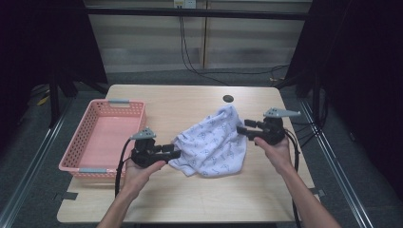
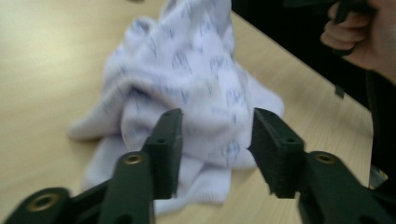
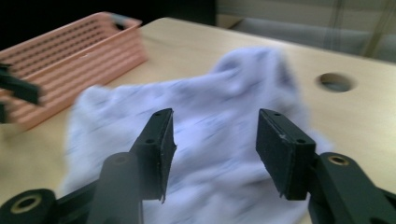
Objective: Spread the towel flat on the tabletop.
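A white cloth [image 1: 214, 142] with a small blue print lies crumpled in a heap at the middle of the wooden table [image 1: 190, 102]. My left gripper [image 1: 176, 152] is at the cloth's left edge, open, its jaws pointing right at the cloth [image 2: 187, 88]. My right gripper [image 1: 241, 127] is at the cloth's upper right, open, its jaws pointing left over the cloth [image 3: 210, 140]. Neither holds anything. In the left gripper view the other hand [image 2: 359, 35] shows at the top right.
A pink plastic basket [image 1: 78, 156] stands empty at the table's left, also seen as the basket [image 3: 79, 51] in the right gripper view. A round hole [image 1: 228, 98] sits in the tabletop behind the cloth. Cables hang at the back wall.
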Demonstrator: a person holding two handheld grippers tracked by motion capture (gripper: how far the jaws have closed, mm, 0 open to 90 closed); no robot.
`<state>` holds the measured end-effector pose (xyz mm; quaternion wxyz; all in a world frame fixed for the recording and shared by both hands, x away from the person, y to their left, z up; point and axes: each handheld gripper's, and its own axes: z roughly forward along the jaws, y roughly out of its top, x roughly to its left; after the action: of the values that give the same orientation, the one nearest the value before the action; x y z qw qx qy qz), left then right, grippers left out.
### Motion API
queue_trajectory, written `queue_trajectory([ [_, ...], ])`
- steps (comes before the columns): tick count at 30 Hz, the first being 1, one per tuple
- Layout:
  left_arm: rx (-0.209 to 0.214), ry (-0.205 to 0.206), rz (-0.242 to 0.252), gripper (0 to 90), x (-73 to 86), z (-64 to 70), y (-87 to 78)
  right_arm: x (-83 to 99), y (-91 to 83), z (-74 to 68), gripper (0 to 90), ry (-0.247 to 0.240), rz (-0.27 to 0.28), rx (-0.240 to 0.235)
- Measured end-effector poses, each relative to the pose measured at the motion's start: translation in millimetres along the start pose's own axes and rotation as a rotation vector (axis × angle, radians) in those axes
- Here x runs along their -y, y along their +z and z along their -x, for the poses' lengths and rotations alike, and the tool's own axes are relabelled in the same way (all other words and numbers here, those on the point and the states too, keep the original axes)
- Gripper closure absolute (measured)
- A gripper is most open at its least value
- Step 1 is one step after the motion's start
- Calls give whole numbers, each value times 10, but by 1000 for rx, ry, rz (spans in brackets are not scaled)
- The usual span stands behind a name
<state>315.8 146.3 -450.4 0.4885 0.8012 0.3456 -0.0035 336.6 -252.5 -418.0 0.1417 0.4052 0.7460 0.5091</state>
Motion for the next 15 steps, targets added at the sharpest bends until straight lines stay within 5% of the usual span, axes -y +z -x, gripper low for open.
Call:
queue_trajectory([
  [1,0,0,0,615,0,0,0,0,0,0,496,0,0,0],
  [2,-26,3,-36,628,120,-28,82,203,28,-189,499,-22,-71,-24],
  [4,-36,-6,-59,635,166,-85,117,378,86,-315,524,-39,-141,-54],
  [5,-36,-6,-59,632,166,-85,117,378,86,-315,524,-39,-141,-54],
  [6,-43,-9,-54,614,173,-141,137,552,144,-405,541,-27,-154,-117],
  [8,-53,-11,-74,586,194,-182,205,643,224,-452,540,-16,-177,-159],
  [15,-77,33,-166,528,277,-160,404,823,503,-638,409,-89,-275,-212],
])
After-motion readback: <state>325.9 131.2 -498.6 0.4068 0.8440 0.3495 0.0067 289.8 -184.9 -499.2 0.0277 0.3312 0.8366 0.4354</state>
